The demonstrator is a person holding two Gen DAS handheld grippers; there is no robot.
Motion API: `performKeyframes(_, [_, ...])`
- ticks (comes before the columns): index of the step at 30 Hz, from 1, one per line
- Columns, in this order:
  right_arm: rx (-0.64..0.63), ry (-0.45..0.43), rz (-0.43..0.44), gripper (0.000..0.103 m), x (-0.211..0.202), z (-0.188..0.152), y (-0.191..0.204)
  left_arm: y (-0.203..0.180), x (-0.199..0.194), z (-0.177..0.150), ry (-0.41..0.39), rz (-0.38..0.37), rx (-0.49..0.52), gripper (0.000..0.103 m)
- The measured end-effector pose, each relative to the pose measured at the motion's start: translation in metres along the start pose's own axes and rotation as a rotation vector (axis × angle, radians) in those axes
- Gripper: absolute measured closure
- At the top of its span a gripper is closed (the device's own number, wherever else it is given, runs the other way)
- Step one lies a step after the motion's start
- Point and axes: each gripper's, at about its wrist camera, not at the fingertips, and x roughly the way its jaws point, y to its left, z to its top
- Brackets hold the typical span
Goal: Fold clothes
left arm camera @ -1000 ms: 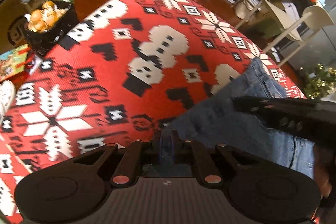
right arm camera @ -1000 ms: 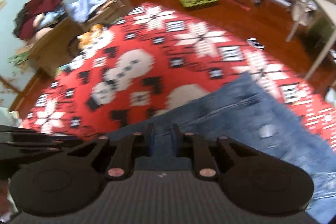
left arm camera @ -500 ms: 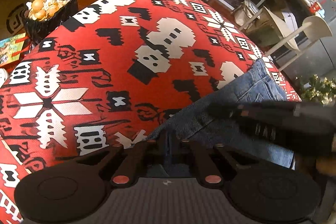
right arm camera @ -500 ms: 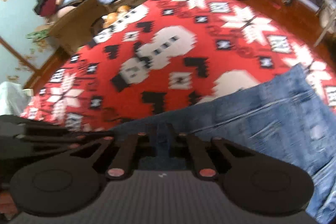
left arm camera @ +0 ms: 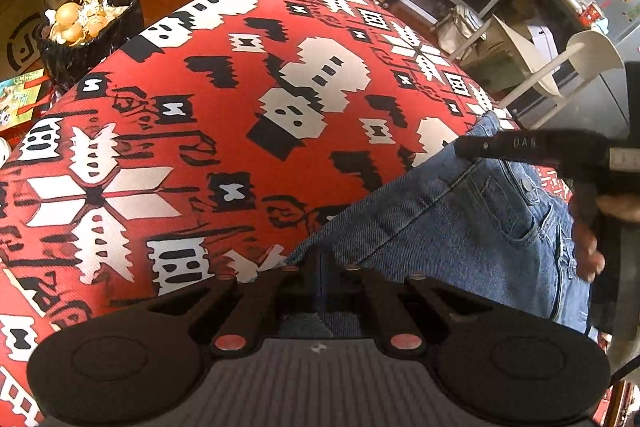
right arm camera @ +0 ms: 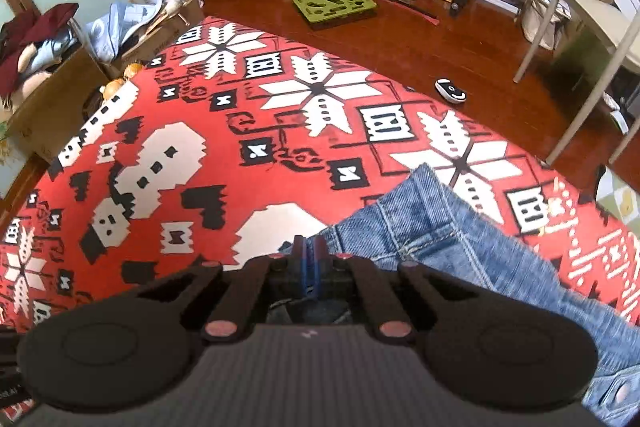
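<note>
Red, white and black patterned cloth surface: bare beyond the blue denim jeans, free for passage. Black crate of onions and brown cardboard boxes crowd its far-left edge; white chair legs stand off its right edge.

Blue denim jeans — crumpled, waistband and pocket showing — on the red patterned cloth
</note>
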Motion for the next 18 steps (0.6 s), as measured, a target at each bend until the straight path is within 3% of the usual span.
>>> performKeyframes(5, [-0.011, 0.036, 0.113, 0.093, -0.007, -0.015, 0.03, -0.005, -0.01, 0.008, -0.036, -0.04, -0.016, 0.1])
performKeyframes(10, [-0.028, 0.071, 0.222, 0.092, -0.005, -0.031, 0.064, -0.016, -0.005, 0.017, -0.044, -0.062, 0.033, 0.1])
performKeyframes(13, [-0.045, 0.046, 0.186, 0.093, -0.004, -0.033, 0.067, -0.014, 0.001, 0.02, -0.037, -0.062, 0.014, 0.1])
performKeyframes(18, [0.025, -0.041, 0.042, 0.092, -0.013, -0.015, 0.018, -0.018, 0.011, 0.021, -0.042, -0.059, 0.0, 0.1])
